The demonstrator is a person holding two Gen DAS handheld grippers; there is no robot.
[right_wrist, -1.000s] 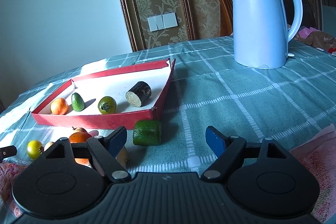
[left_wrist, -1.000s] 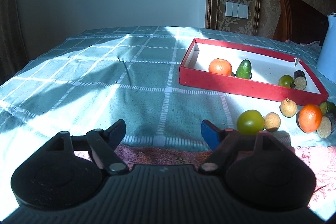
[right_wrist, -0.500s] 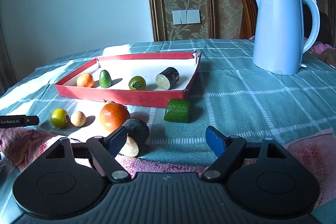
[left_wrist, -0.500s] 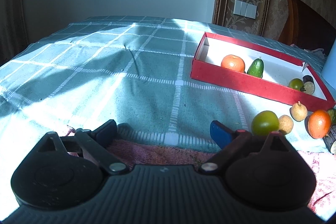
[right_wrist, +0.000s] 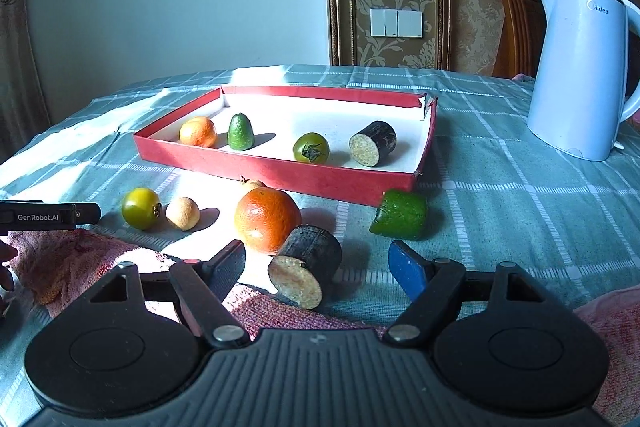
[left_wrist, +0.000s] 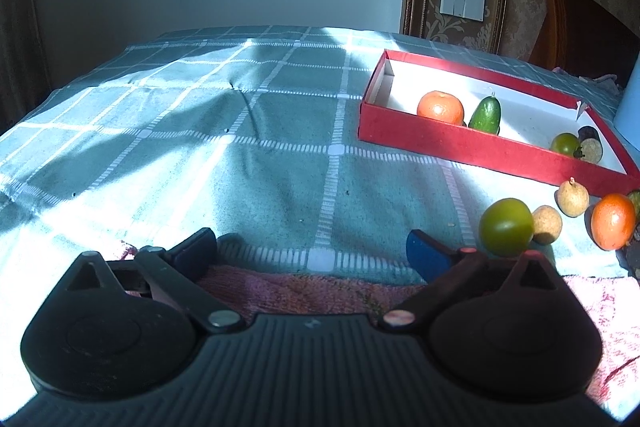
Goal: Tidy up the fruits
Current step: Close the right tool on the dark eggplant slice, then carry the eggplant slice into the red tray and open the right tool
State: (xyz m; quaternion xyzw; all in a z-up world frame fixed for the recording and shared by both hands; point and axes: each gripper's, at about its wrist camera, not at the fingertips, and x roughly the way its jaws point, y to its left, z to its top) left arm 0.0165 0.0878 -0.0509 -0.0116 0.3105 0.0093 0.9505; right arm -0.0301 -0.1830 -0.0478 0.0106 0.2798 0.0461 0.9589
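Fruits lie partly in the red tray (right_wrist: 276, 171) and partly loose on the worktop (right_wrist: 500, 195) in front of it; nearest your right gripper (right_wrist: 318, 265) is the dark cut cylinder (right_wrist: 306, 269), lying on its side between fingers that are closing but not yet pressing on it. Because it rests on its curved wall against the large orange (right_wrist: 267, 219), an off-centre pinch could roll it away or nudge the orange into the others. Your left gripper (left_wrist: 310, 251) is opening, released and holding nothing, beside the green tomato (left_wrist: 506, 226).
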